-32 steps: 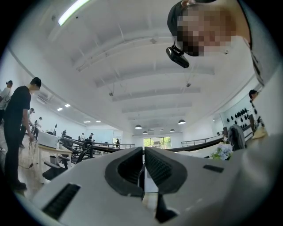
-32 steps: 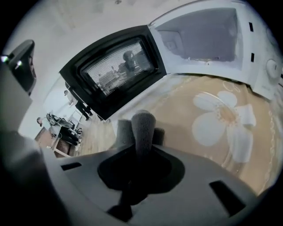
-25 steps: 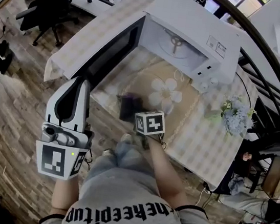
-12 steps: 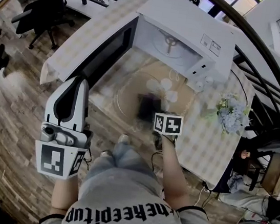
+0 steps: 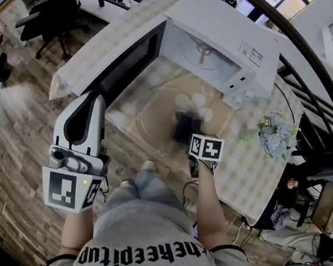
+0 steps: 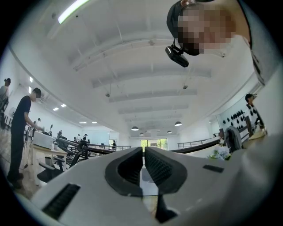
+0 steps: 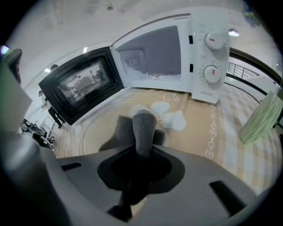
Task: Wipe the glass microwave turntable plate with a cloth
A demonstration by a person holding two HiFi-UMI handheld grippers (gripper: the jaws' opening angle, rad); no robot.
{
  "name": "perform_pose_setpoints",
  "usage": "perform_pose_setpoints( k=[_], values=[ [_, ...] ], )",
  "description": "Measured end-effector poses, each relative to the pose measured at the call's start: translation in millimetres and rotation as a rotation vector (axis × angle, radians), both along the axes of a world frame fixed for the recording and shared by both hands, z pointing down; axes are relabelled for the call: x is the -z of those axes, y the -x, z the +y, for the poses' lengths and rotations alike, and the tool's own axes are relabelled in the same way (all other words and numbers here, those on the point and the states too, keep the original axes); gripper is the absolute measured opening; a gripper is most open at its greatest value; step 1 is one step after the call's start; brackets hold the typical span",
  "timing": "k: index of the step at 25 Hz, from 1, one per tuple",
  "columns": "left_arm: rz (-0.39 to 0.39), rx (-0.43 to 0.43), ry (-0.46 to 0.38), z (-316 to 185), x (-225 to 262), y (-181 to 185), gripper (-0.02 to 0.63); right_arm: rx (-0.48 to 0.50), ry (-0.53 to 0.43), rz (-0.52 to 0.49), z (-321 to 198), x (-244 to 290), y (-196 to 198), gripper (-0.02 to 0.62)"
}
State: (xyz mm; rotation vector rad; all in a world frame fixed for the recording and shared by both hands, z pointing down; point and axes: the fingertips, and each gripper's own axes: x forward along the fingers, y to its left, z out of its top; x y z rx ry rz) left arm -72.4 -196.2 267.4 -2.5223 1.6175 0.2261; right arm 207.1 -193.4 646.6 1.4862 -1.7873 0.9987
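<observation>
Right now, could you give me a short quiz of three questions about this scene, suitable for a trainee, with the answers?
1. Choose one: the right gripper grips A) a sponge, B) a dark grey cloth, C) nothing.
2. True or false: the door of the microwave stands open.
3. Where does the glass plate lie?
Key: 1 B. 2 True. 3 On the table, in front of the microwave.
</observation>
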Motion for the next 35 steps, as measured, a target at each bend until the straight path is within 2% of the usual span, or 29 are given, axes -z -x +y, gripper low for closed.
perform_pose_setpoints(
  k=[4,14,25,35],
  values=[
    [0.002,-0.009,0.001,4,2,1,0.015,0.019,-0.057,0.036,2,12,7,0.049],
    [0.019,-0.062,0.015,13,1,-8,0.015,0.054,-0.253,0.045,19,71,28,0.051],
    [0.031,-0.131,0.008,34,8,-24,0.015,0.021,-0.487,0.051,39,154,30,0.051],
    [0.036,-0.16,-0.008,52,17,-25,0.015,-0.013,-0.661,0.072,59,219,32,0.052]
  ],
)
